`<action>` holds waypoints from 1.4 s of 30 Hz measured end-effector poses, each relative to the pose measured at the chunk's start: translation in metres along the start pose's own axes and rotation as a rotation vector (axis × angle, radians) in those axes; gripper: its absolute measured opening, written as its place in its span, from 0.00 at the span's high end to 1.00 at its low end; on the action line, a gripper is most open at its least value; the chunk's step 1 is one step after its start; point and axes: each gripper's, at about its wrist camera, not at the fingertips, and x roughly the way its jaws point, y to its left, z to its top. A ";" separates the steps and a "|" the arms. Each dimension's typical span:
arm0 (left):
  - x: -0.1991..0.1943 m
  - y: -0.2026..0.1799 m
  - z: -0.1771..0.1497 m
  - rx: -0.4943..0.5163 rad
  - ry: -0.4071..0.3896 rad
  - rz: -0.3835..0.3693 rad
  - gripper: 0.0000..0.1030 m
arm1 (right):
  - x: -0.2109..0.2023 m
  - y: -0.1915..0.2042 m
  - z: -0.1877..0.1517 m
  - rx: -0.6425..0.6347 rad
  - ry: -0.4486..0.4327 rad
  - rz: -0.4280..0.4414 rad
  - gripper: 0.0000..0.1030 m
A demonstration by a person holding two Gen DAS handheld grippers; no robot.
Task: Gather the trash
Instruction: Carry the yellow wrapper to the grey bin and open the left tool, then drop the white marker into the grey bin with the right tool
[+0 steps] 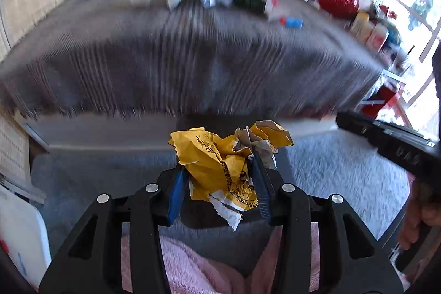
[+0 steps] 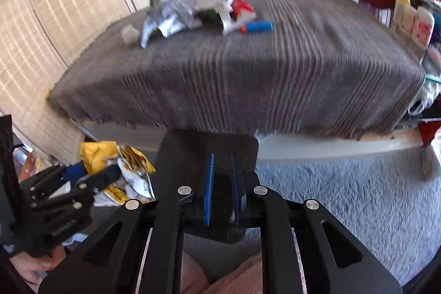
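Beyond both sets of fingers stands a table (image 2: 248, 79) draped in a grey striped cloth, pale carpet (image 2: 358, 197) below and slatted blinds (image 2: 69, 18) to the left. A heap of wrappers (image 2: 193, 10) lies far ahead on the cloth. The left gripper (image 1: 220, 183) clamps crumpled yellow paper (image 1: 217, 164) between its half-parted fingers — the right gripper (image 2: 222, 189) is nearly closed, holding nothing.

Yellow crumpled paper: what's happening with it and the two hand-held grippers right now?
Left hand-held gripper clamped on yellow crumpled paper. Right hand-held gripper nearly shut, empty. More trash on the grey blanket. Nothing blocking.
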 end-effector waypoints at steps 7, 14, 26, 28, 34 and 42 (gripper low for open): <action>0.035 0.001 -0.010 -0.010 0.097 0.000 0.52 | 0.029 -0.010 -0.009 0.033 0.072 -0.010 0.83; 0.043 0.003 -0.009 -0.011 0.106 0.018 0.27 | 0.037 -0.013 -0.007 0.062 0.076 -0.039 0.32; 0.029 0.015 0.005 -0.030 0.076 0.035 0.08 | 0.026 -0.021 0.012 0.079 0.019 -0.095 0.03; 0.026 0.020 0.009 -0.042 0.065 0.049 0.08 | 0.023 -0.024 0.018 0.090 0.010 -0.093 0.03; 0.014 0.028 0.030 -0.041 0.017 0.059 0.08 | 0.009 -0.027 0.043 0.101 -0.045 -0.095 0.03; -0.008 0.029 0.069 -0.008 -0.092 0.107 0.08 | 0.001 -0.027 0.084 0.069 -0.147 -0.111 0.03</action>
